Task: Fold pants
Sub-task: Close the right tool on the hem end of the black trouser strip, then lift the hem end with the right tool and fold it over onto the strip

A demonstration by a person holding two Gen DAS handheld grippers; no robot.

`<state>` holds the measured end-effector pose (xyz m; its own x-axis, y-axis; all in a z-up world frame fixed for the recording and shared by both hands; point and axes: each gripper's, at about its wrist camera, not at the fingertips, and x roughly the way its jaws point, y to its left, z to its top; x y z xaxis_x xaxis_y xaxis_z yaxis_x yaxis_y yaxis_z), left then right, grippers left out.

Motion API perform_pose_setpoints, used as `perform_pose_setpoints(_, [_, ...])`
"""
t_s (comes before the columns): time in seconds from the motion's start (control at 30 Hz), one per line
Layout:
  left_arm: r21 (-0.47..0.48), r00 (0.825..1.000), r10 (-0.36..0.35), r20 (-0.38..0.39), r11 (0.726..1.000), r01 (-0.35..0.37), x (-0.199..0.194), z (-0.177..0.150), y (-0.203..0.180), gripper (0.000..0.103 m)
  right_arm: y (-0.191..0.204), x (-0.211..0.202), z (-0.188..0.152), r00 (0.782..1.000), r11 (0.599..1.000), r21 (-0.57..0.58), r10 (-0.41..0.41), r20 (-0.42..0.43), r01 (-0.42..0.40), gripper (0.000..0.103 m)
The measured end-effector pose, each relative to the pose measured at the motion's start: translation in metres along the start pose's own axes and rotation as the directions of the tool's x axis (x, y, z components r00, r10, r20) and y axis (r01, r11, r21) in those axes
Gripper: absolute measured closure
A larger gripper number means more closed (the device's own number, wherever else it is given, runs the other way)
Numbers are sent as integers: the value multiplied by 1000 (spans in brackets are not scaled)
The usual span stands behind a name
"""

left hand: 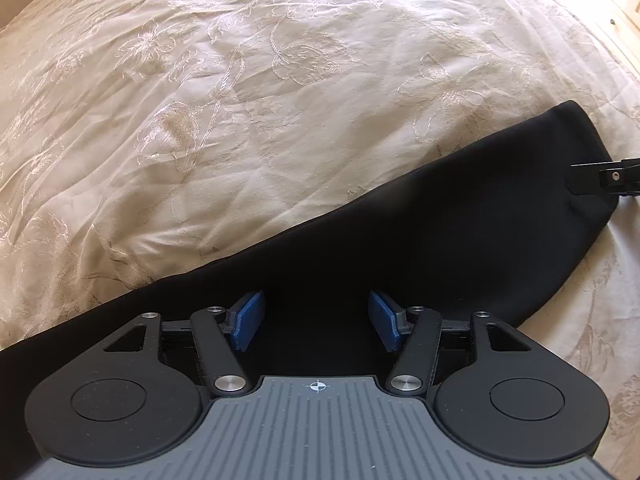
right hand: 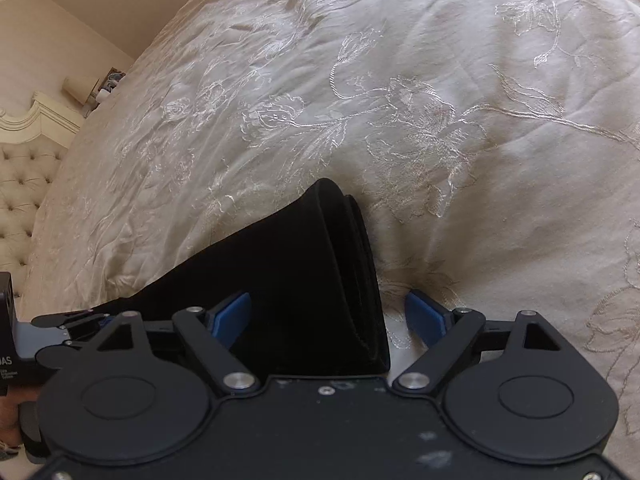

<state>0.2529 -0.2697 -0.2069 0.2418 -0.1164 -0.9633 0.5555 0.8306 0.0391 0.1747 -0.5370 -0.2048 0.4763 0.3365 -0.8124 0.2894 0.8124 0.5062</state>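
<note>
Black pants (left hand: 440,220) lie folded lengthwise as a long band across a cream embroidered bedspread (left hand: 240,120). My left gripper (left hand: 317,320) hovers open over the band, its blue pads (left hand: 248,320) apart with only cloth beneath them. The leg-hem end (right hand: 304,272) shows stacked layers in the right wrist view. My right gripper (right hand: 328,320) stands wide open around that end; neither pad presses the cloth. One pad (right hand: 426,320) is over bare bedspread (right hand: 440,140). The right gripper's tip (left hand: 608,178) shows at the far end of the pants in the left wrist view.
A tufted headboard (right hand: 24,184) and a bedside shelf with small items (right hand: 100,88) lie at the left. The left gripper's body (right hand: 60,328) shows at the left edge. Pale furniture (left hand: 624,4) borders the bed at the upper right.
</note>
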Motion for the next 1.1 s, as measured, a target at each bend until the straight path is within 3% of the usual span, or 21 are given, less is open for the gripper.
perform_pose_setpoints(0.03, [1,1000,4,2,1000,-4,0,0,-2,46,0,0,1,1000,1000,-7,9,-7,-9,15])
perform_pose_setpoints(0.1, [0,1000,7,6,1000,-7,0,-1,-3,46,0,0,1,999,999,-12,30,-17,-30,49])
perform_pose_setpoints(0.13, [0,1000,8,8,1000,-8,0,-2,-4,45,-2,1,2,998,999,13,43,-35,-43,74])
perform_pose_setpoints(0.17, [2,1000,8,10,1000,-8,-1,-2,-5,45,-6,1,1,996,995,56,79,-43,-77,80])
perform_pose_setpoints(0.3, [-16,1000,-9,6,1000,10,-8,1,1,46,12,-14,-3,999,998,30,48,21,-49,81])
perform_pose_setpoints(0.43, [-129,999,-1,37,992,6,-16,9,20,46,33,-40,-1,994,999,12,48,96,-49,81])
perform_pose_setpoints(0.53, [-164,1000,-27,-12,986,25,-2,19,29,44,48,-53,0,993,999,-24,43,109,-40,81])
perform_pose_setpoints(0.67, [-106,999,-25,-48,994,20,5,27,25,43,61,-56,-1,992,999,-38,35,119,-31,81])
perform_pose_setpoints(0.77, [-125,999,-16,-31,992,12,-8,27,27,44,62,-58,-1,992,1000,-26,16,128,-13,81])
perform_pose_setpoints(0.93, [-107,1000,-5,-21,994,2,-31,-2,16,44,61,-65,-2,990,1000,-8,2,143,-1,81])
perform_pose_setpoints(1.1, [-17,998,-4,-61,1000,3,-25,-31,-5,44,66,-67,-7,989,1000,-5,-15,150,15,81])
